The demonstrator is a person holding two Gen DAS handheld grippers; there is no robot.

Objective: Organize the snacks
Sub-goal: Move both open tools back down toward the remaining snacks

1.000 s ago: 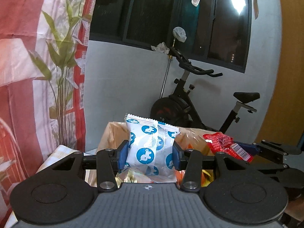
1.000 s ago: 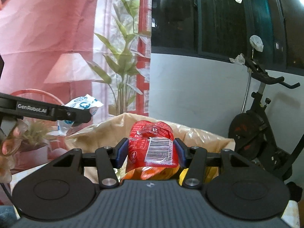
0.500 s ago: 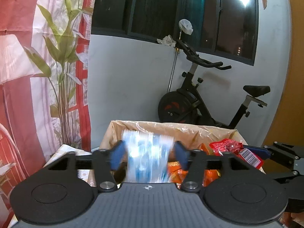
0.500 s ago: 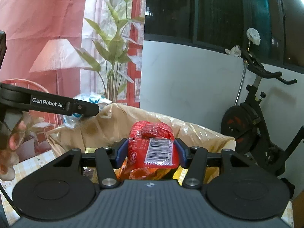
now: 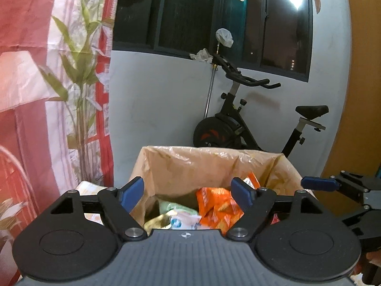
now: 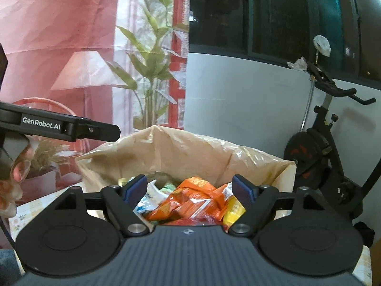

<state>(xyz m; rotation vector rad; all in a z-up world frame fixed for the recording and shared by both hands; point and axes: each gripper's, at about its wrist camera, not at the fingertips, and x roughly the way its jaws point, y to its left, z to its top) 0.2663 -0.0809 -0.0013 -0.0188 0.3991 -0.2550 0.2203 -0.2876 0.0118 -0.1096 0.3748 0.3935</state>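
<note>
Snacks (image 5: 214, 209) below left gripper (image 5: 188, 191)

A table (image 6: 47, 202) with a pale checked cloth is carrying a box (image 6: 257, 162) lined with a thin plastic bag (only its upper walls are showing). The table is showing at eight o'clock of the box.

Crinkly glossy plastic bag (image 5: 190, 164), shiny foil snack packets (image 6: 190, 205), matt claws.

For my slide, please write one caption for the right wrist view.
Right gripper, jaws opening and empty, above a lined box of snack packets.
</note>
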